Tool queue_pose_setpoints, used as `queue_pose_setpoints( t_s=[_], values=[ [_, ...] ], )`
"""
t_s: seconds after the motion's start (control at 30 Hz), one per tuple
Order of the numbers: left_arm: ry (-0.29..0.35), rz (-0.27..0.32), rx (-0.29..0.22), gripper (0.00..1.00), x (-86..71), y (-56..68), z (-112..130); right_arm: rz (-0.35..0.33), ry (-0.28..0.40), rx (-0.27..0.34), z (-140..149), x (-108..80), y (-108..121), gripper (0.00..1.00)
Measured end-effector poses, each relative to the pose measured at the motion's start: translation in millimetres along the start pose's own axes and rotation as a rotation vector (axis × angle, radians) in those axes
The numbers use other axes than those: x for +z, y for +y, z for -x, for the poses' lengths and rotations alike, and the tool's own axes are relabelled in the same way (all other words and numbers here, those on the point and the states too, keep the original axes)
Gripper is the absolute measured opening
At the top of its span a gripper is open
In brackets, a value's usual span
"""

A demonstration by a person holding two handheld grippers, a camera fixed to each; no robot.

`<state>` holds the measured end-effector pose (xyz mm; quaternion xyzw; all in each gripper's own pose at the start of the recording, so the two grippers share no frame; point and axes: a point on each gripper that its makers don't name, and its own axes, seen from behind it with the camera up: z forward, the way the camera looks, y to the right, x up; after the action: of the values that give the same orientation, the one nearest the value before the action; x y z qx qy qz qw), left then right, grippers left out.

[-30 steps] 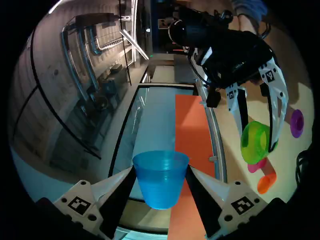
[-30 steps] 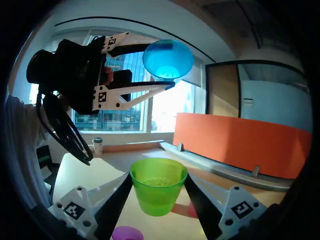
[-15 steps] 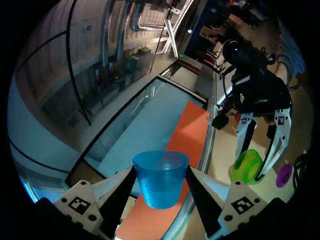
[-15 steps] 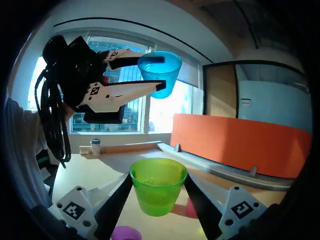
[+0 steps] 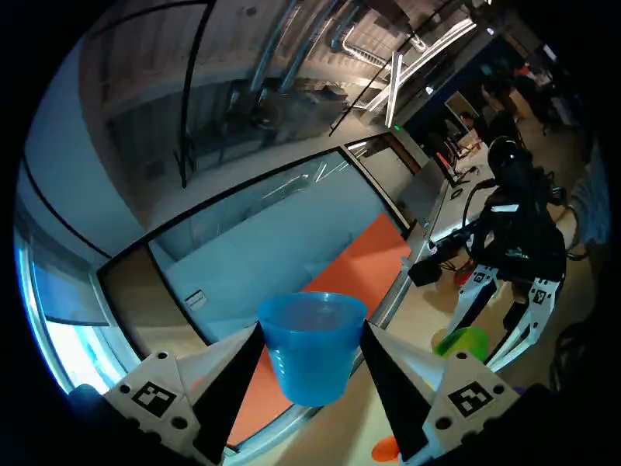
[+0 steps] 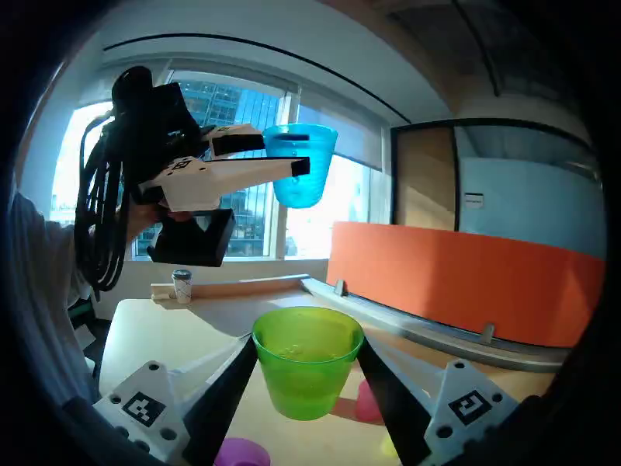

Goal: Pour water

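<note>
left gripper [image 5: 311,332]: fingers clenched on both sides of the blue cup [image 5: 312,361], lower centre of the left gripper view.
blue cup: upright, held in the air; upper centre of the right gripper view.
right gripper [image 6: 308,342]: fingers grasping the green cup [image 6: 308,369], lower centre of that view.
green cup: upright over the desk [image 6: 155,338], near a pink cup [image 6: 367,401] and a purple cup [image 6: 242,453].
backdrop: orange partition [image 6: 466,272] at right.

Open air above green cup [image 6: 307,353], orange partition [image 6: 466,283] along table [image 6: 155,338] edge
</note>
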<state>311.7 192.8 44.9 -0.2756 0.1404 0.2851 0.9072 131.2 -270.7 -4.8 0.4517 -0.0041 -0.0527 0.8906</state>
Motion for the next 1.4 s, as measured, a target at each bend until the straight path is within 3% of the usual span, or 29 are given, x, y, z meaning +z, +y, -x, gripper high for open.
queue_pose_setpoints(
  t_s=[0.47, 0.7, 1.0, 1.4],
  values=[
    [-0.010, 0.007, -0.302, 0.85, -7.1, -7.4, 7.2, 0.016, 0.016, 0.005, -10.2, -7.3, 6.3, 0.91],
    [-0.010, 0.031, -0.430, 0.85, -7.2, -4.2, 12.3, 0.023, 0.019, 0.004, -13.6, -9.8, 8.7, 0.91],
    [-0.019, 0.037, -0.520, 0.85, -6.7, -4.3, 25.9, 0.033, 0.022, 0.010, -16.6, -13.6, 10.4, 0.91],
    [-0.043, 0.036, -0.539, 0.85, -20.1, 5.2, 60.6, 0.070, 0.007, 0.013, -16.9, -28.1, 29.7, 0.91]
  ],
)
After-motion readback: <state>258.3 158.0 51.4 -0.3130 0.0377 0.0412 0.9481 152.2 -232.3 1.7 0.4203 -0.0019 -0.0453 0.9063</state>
